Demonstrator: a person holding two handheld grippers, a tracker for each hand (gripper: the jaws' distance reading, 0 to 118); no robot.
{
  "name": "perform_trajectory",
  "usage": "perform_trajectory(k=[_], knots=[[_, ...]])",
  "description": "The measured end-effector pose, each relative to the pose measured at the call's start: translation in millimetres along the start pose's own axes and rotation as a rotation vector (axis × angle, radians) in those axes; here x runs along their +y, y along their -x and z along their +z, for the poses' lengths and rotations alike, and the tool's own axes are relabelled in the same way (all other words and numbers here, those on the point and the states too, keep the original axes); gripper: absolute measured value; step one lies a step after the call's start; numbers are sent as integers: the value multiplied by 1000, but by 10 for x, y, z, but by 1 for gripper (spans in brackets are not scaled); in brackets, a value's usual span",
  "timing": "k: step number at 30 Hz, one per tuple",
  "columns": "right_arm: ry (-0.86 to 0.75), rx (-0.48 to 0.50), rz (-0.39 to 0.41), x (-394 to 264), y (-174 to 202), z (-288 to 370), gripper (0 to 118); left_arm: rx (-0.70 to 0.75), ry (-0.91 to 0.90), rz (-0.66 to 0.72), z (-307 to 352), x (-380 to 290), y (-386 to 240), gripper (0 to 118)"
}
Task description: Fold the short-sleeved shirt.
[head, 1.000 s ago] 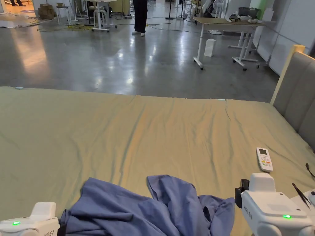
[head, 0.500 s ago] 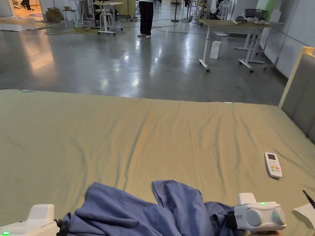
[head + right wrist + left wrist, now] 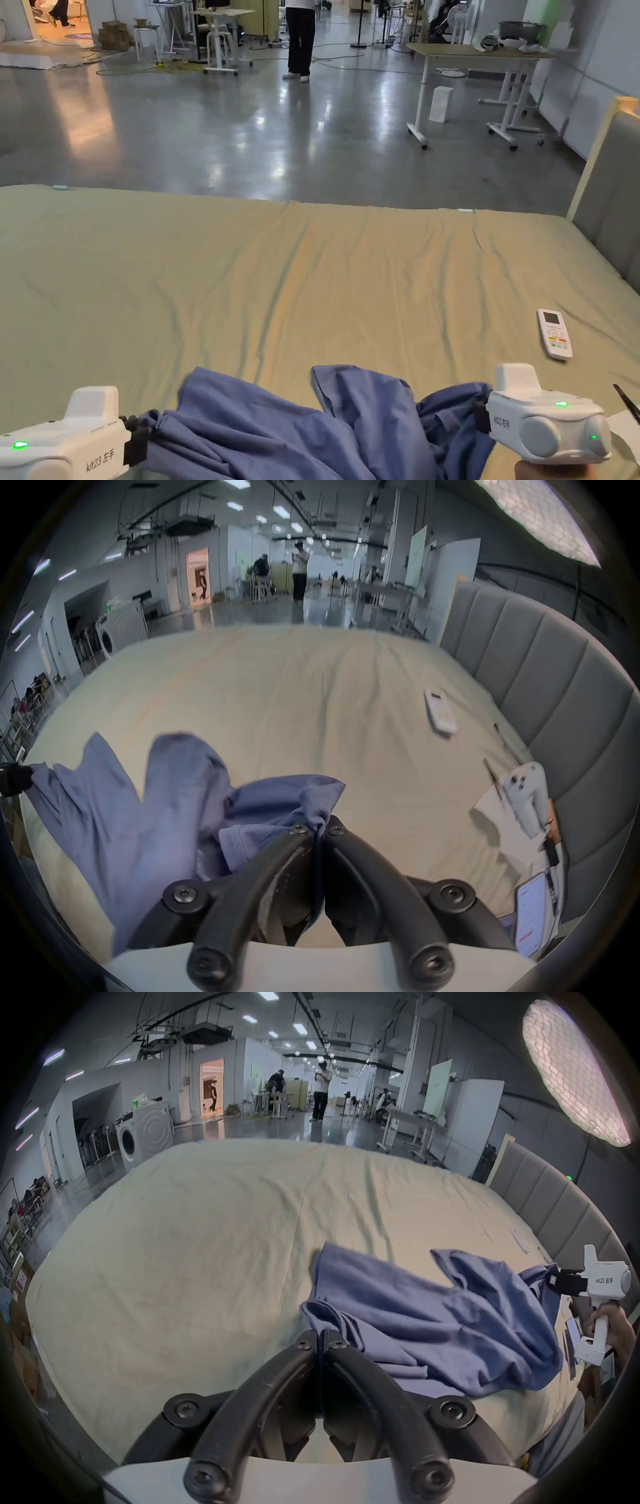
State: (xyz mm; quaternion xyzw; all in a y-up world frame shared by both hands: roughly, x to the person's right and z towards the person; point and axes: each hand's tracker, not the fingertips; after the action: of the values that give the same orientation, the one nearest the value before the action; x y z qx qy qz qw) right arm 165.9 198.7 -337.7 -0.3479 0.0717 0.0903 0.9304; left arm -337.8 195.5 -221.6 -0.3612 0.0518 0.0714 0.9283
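Head view: one blue short-sleeved shirt (image 3: pixel 325 425) lies crumpled at the near edge of the bed (image 3: pixel 312 281), which is covered by a wrinkled pale green sheet. Two white plastic tools flank it. The left tool (image 3: pixel 134 431) sits at the shirt's left end near the bed's near left corner, and the right tool (image 3: pixel 480 415) at its right end; each has one green light lit on its casing. From this angle I cannot tell how the jaws stand. One white remote control (image 3: pixel 554 334) lies flat on the sheet toward the bed's right edge, well apart from the shirt. A grey padded headboard (image 3: pixel 609 194) rises along that right edge. Beyond the far edge, a glossy grey floor holds one wood-topped bench (image 3: pixel 478 51) on white legs, and one person (image 3: pixel 301 37) stands there.

Left gripper view: the left tool (image 3: pixel 320 1338) has its two black jaws closed together on a bunched fold of the shirt (image 3: pixel 433 1324). The soft fabric stretches across to the right tool (image 3: pixel 554 1279), whose black jaws pinch the shirt's other end; a hand (image 3: pixel 613 1328) grips its handle. One white washing machine (image 3: pixel 143 1135) stands beyond the bed's far left corner.

Right gripper view: the right tool (image 3: pixel 318 828) has both jaws pressed on a gathered, stitched hem of the shirt (image 3: pixel 138 812). The remote control (image 3: pixel 440 712) lies near the ribbed headboard (image 3: pixel 540 688). One phone (image 3: pixel 530 913) with a lit screen lies at the bed's near right corner.
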Motion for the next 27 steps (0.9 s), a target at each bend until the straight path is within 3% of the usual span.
perform_trajectory(k=[11,24,27], knots=[[-290,-54,-16,964,-176,1116,3,17,-250,-62,792,1136,-140,3],[-514,-120,-34,1988,-442,1611,3,89,-420,-26,1393,2394,152,3],[-531,-95,-39,2217,-401,1702,3,90,-438,-13,1437,2591,156,3]])
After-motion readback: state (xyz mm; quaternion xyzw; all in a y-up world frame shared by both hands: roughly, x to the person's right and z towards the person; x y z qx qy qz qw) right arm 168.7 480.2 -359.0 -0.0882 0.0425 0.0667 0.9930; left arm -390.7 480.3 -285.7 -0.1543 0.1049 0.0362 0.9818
